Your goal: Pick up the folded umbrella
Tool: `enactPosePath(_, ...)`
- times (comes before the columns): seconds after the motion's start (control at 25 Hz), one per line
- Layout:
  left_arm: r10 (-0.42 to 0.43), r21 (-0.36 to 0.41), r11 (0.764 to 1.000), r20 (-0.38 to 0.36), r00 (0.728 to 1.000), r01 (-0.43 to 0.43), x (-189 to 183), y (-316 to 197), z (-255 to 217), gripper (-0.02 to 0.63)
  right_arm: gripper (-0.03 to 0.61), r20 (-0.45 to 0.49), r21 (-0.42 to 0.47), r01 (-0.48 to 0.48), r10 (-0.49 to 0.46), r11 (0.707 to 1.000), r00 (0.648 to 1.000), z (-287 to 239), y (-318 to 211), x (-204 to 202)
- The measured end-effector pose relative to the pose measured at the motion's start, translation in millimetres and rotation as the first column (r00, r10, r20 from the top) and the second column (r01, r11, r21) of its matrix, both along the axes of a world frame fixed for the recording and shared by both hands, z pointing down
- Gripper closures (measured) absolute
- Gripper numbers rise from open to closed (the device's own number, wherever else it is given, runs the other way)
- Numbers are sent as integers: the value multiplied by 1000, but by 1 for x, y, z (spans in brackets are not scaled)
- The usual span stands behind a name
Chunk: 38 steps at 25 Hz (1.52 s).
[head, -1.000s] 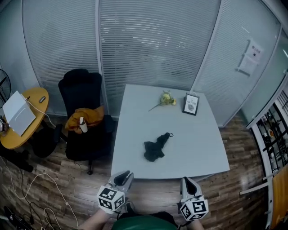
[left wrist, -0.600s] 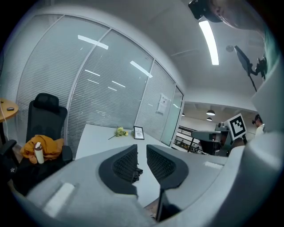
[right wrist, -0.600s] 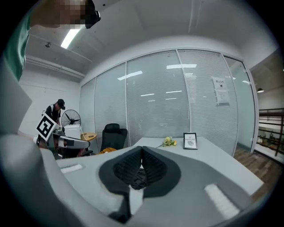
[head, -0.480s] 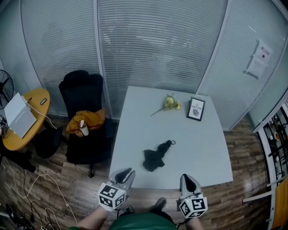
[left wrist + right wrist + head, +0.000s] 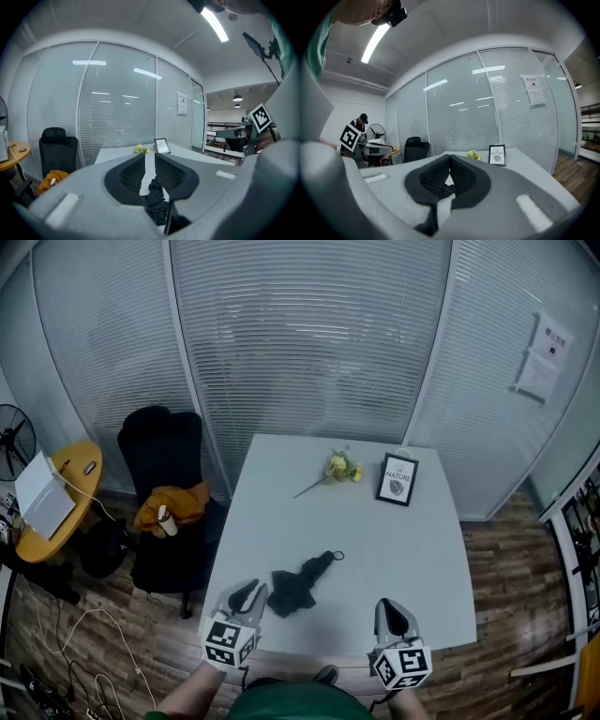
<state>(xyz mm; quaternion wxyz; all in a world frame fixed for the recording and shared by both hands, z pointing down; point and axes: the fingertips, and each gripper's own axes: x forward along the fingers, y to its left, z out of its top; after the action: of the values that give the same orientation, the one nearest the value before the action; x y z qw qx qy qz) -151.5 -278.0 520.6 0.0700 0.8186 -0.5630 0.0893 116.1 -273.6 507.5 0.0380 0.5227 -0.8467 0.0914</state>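
Head view shows the white table point(image 5: 412, 559) square in front of the person. Its far edge runs close to the glass wall with blinds point(image 5: 309, 343), and its near edge passes just under both grippers. The folded umbrella point(image 5: 300, 583) lies crumpled and black in the near-left part of the tabletop, well in from the edges, its strap end pointing toward the middle. The left gripper point(image 5: 247, 593) hovers just beside the umbrella's near-left end, its jaws drawn together to a thin slit with nothing in them. In the left gripper view the umbrella point(image 5: 157, 201) lies just beyond that slit. The right gripper point(image 5: 392, 613) hangs over the near edge, well apart from the umbrella, with its jaws closed tip to tip and empty. The table's right half is bare, and the wood floor point(image 5: 511, 615) on that side is open. To the left it is tighter: a black office chair point(image 5: 161, 442) stands close to the table's left edge, carrying an orange cloth point(image 5: 178, 501) and what may be a small white bottle point(image 5: 165, 520). Beyond it are a round yellow side table point(image 5: 66, 521), a fan point(image 5: 11, 439) and loose cables point(image 5: 66, 629) on the floor. Near the far edge lie yellow flowers point(image 5: 339, 468) and a small framed card point(image 5: 396, 480) that reads "NATURE"; the smaller word above is too small to make out. The print on a paper notice point(image 5: 546, 356) on the glass is unreadable.
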Motion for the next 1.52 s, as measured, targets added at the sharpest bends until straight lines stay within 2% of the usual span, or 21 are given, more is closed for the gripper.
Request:
enactPosePath(0.12,-8,-24,1000,45,999,9,22,-19,13,541,575,8,-27,-3,3,1000,1000,8,-15,29)
enactPosePath(0.32,97,-148,986,168,981,-73,59,-45,67,541,575,75,-31,3,0,1000,997,12,-23,61)
enactPosePath(0.52,192,-247,959,197,961,-140,72,-71,111,537,575,47,-43,-54,56,998,997,15,-29,72)
enactPosePath(0.72,322,-388,889,151,935,-243,76,-88,157,460,575,19,-63,-150,151,987,988,15,-22,69)
enactPosePath(0.84,331,-436,868,148,932,-239,66,-106,182,446,575,-9,-66,-189,189,980,982,14,-13,61)
enactPosePath(0.92,333,-474,847,120,935,-241,63,-118,198,429,575,-25,-74,-229,228,971,973,15,-7,61)
enactPosePath(1.08,391,-570,766,47,919,-297,73,-130,229,369,575,-49,-94,-324,320,941,946,21,14,66)
enactPosePath(1.2,412,-644,704,29,911,-298,80,-135,258,336,575,-61,-100,-384,380,918,923,21,27,72)
enactPosePath(1.44,455,-734,617,37,890,-285,100,-135,294,295,575,-66,-116,-485,480,867,875,24,58,87)
enactPosePath(1.52,482,-751,598,60,874,-279,106,-132,300,294,575,-67,-123,-504,500,855,863,27,66,89)
